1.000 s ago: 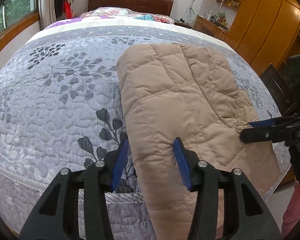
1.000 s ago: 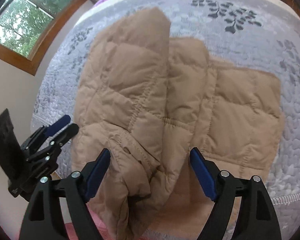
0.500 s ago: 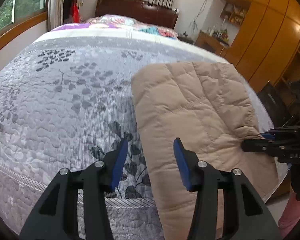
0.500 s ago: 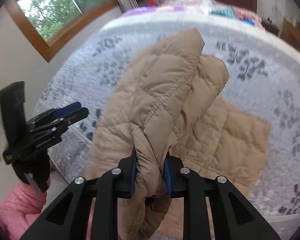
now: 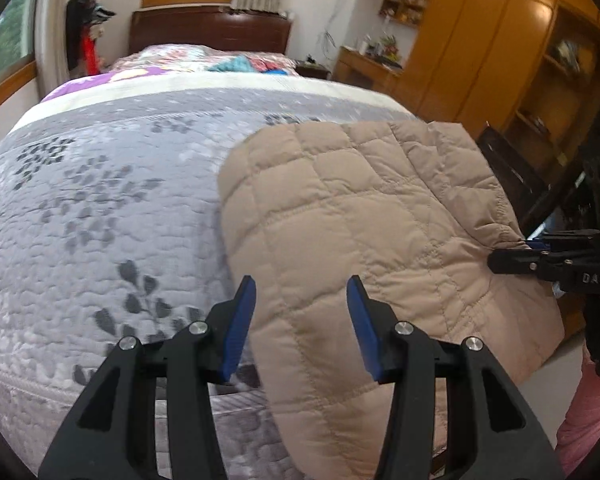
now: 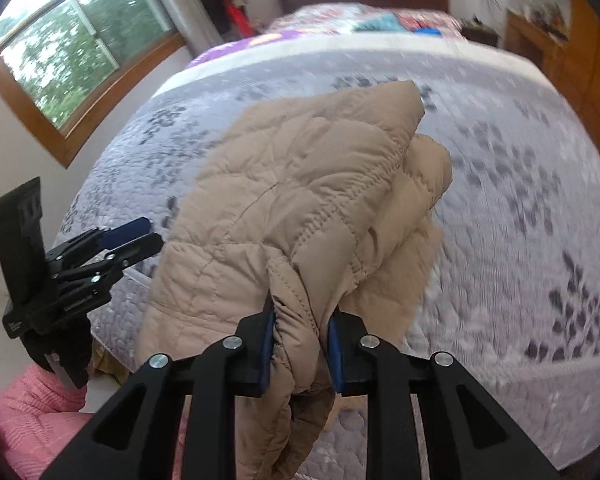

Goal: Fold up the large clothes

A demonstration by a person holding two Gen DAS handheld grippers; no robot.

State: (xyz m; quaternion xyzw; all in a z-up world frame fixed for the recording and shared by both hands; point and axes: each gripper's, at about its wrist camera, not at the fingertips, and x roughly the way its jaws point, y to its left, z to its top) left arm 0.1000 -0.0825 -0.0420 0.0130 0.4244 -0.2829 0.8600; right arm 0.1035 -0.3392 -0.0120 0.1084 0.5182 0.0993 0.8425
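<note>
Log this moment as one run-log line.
stage: folding | right gripper: shut on tan quilted jacket, lifting its edge | left gripper: open, empty, over jacket | surface: grey floral bedspread

Both wrist cams, close, bed [image 5: 100,220] shared

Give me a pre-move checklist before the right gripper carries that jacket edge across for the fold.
1. Right gripper shut on the tan quilted jacket: ok, fabric is pinched between its pads.
2. Left gripper holding the other edge: not ok, it is open and its pads touch no fabric.
3. Grabbed edge lifted off the bedspread: ok, it is bunched above the lower layer.
4. Bedspread beyond the jacket free for laying the fold: ok.
5. Only one layer pinched: cannot tell, folds are bunched between the pads.
</note>
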